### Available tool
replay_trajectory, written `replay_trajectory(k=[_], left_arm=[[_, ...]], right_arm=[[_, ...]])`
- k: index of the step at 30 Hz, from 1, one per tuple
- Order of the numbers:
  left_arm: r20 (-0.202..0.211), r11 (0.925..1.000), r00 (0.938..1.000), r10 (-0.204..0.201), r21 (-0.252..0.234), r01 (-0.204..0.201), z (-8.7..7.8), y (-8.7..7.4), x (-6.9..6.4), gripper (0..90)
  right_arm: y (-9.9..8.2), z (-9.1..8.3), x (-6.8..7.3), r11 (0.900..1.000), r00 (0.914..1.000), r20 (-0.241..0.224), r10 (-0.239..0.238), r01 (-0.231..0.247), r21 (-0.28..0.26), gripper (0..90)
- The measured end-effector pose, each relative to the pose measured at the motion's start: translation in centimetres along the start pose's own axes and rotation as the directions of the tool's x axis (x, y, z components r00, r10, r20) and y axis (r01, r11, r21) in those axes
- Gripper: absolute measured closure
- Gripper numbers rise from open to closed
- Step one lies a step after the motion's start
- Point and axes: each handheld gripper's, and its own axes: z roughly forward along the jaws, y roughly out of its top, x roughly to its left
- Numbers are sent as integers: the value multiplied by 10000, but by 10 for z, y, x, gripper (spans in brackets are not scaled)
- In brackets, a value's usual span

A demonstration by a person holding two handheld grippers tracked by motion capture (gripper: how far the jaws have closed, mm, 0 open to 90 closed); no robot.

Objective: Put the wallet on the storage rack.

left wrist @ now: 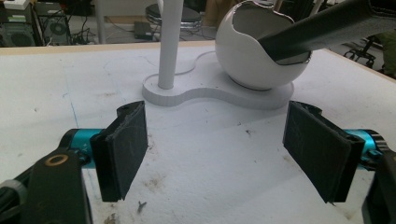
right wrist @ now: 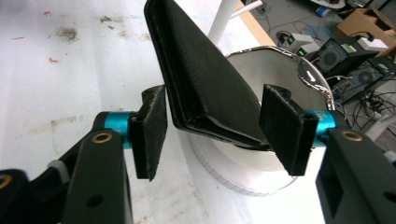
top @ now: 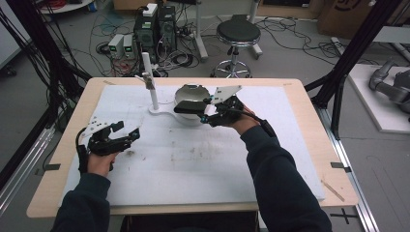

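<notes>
High view: our right gripper is released around a black wallet resting in the white bowl; left gripper idles, also released. Next we likely clench.

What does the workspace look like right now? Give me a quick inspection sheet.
Surface: white mat on a wooden table, with brown smudges near its middle.
Job's things: white bowl on a white base with an upright post; black wallet resting on the bowl's rim.
Clutter: nothing seen.
Grippers: left gripper open, empty, above the mat; right gripper open, jaws either side of the wallet.
Cables: tangled on the floor beyond the table.
Surroundings: black stool, computer towers, black frame posts.
</notes>
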Motion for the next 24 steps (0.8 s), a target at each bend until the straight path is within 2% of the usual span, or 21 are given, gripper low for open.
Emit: replay_trajectory(k=[8, 10, 11, 12, 13, 14, 15, 16, 18, 19, 20, 22, 23, 24], left_arm=[[-9, 10000, 10000, -52, -29, 52, 0, 0, 0, 221], [-5, 10000, 10000, -55, -28, 55, 1, 0, 1, 221], [-5, 10000, 10000, -55, -28, 55, 1, 0, 1, 221], [-16, 9999, 10000, -93, -56, 93, 1, 0, 1, 221], [-13, 9999, 9999, -136, -92, 136, 1, 0, 1, 221], [28, 9998, 9999, -161, -78, 161, 1, 1, 2, 221], [40, 9997, 9998, -211, -124, 212, 1, 1, 2, 221], [32, 9995, 9996, -278, -153, 278, 1, 1, 3, 221], [33, 9991, 9994, -356, -239, 357, 1, 1, 4, 216], [6, 9990, 9993, -376, -241, 376, 1, 1, 4, 216], [-6, 9991, 9994, -341, -259, 341, 0, 1, 5, 216], [-25, 9990, 9993, -361, -254, 360, 0, 2, 4, 216], [4, 9992, 9995, -316, -228, 316, 0, 2, 4, 216], [34, 9994, 9996, -271, -203, 272, 0, 2, 3, 216]], right_arm=[[0, -12, 0, 9999, 9999, 73, 116, -115, -115, 387], [-3, -24, -3, 9989, 9990, 288, 328, -319, -331, 370], [-8, -29, -4, 9970, 9980, 456, 438, -408, -651, 368], [-8, -29, -4, 9970, 9980, 456, 438, -408, -651, 368], [-15, -34, -5, 9936, 9961, 551, 689, -636, -930, 359], [-22, -38, -7, 9923, 9938, 570, 954, -904, -843, 323], [-39, -48, -12, 9834, 9824, 867, 1656, -1579, -892, 279], [-48, -53, -14, 9767, 9743, 992, 2022, -1932, -931, 263], [-67, -65, -17, 9560, 9490, 1336, 2854, -2720, -1100, 240], [-67, -65, -17, 9560, 9490, 1336, 2854, -2720, -1100, 240], [-85, -78, -19, 9340, 9219, 1638, 3511, -3323, -1316, 236], [-100, -88, -19, 9168, 8991, 1901, 3943, -3707, -1484, 235], [-110, -94, -18, 9057, 8836, 2079, 4196, -3924, -1605, 230], [-110, -94, -18, 9057, 8836, 2079, 4196, -3924, -1605, 230]])
